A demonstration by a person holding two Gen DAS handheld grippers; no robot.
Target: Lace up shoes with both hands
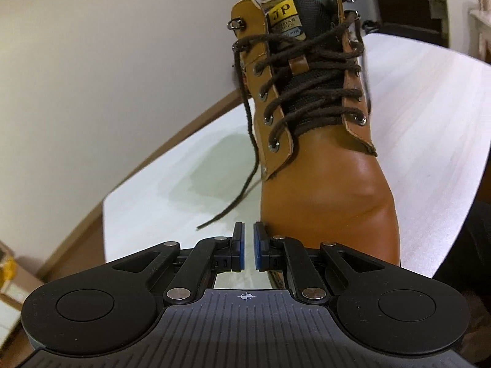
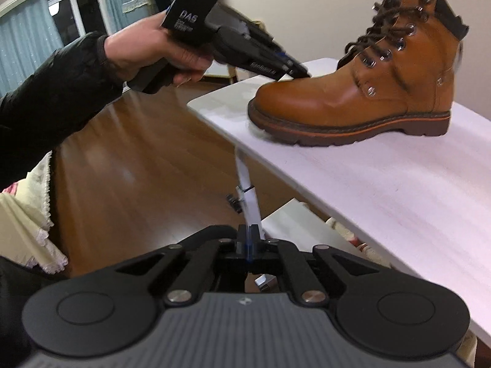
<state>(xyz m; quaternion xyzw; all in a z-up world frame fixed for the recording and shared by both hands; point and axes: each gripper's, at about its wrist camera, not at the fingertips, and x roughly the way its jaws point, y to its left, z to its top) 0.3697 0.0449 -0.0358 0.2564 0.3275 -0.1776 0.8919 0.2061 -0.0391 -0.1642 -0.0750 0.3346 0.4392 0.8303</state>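
While left gripper noses boot toe, right gripper hangs closed.

Left wrist: close at boot toe, facing laces. Right wrist: farther, side-on; same boot.

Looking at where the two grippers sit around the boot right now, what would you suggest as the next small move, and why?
Probably bring the left gripper from the boot toe toward the loose lace end trailing onto the white table on the boot's far side. Its jaws stand slightly apart with nothing between them, the top hooks look unlaced, and the right gripper is shut, empty and off the table edge.
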